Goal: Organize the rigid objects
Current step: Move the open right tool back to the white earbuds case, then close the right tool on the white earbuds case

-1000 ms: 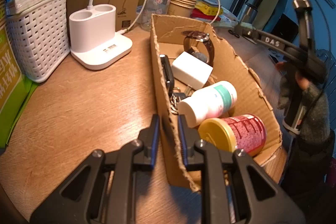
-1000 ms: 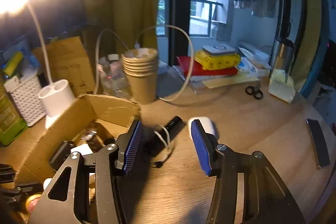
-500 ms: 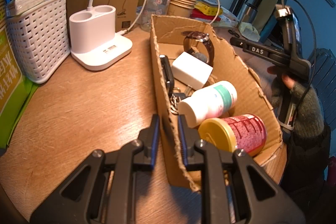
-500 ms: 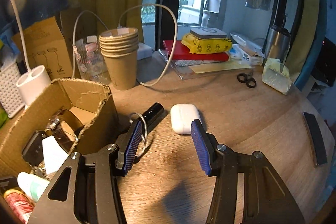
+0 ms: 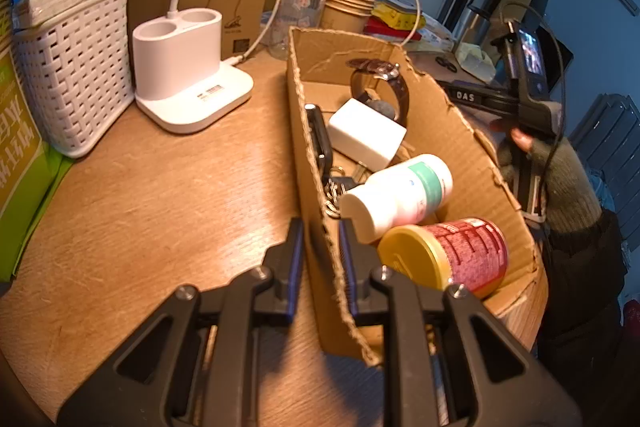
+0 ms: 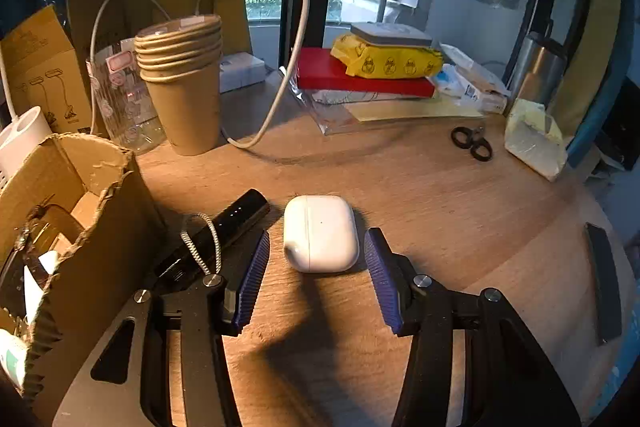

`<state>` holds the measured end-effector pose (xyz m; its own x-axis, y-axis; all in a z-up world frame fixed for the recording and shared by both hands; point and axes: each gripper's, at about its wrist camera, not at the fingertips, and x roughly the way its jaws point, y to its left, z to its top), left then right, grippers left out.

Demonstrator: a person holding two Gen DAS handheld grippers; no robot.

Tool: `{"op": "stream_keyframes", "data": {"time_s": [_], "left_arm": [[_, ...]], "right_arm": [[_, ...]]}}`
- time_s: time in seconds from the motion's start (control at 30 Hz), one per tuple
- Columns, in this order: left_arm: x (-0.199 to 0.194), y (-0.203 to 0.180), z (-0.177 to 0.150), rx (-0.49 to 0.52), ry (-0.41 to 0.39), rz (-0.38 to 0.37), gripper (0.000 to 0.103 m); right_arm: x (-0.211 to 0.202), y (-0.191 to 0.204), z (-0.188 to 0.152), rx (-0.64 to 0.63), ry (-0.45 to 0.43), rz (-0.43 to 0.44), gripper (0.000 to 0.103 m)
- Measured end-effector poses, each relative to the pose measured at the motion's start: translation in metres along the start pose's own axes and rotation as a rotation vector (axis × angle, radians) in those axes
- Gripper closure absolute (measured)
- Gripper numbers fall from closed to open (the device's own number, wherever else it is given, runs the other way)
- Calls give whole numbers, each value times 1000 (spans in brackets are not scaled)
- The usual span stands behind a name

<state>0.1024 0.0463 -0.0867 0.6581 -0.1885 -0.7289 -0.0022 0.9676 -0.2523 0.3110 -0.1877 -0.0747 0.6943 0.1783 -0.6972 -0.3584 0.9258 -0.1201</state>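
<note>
While left gripper [image 5: 319,251] pinches box wall [image 5: 316,211], right gripper [image 6: 316,259] wide, earbud case [image 6: 320,233] between, untouched

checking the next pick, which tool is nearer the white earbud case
Right. The right tool is open, its tips flanking the white earbud case; the left tool is shut on the cardboard box wall.

Your cardboard box [image 6: 80,227] wall hides most of its contents; the white bottle [image 6: 10,359] is cut off at the frame's edge.
</note>
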Motion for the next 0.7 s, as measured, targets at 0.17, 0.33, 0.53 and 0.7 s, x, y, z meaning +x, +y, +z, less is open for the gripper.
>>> {"op": "stream_keyframes", "data": {"time_s": [0.17, 0.33, 0.53, 0.7], "left_arm": [[0, 0, 0, 0, 0, 0, 84], [0, 1, 0, -2, 1, -1, 84], [0, 1, 1, -2, 0, 0, 84], [0, 1, 0, -1, 0, 0, 84]], "right_arm": [[13, -1, 5, -13, 22, 8, 50], [24, -5, 10, -3, 51, 31, 50], [29, -7, 11, 8, 71, 29, 51], [33, -10, 13, 25, 83, 40, 50]]}}
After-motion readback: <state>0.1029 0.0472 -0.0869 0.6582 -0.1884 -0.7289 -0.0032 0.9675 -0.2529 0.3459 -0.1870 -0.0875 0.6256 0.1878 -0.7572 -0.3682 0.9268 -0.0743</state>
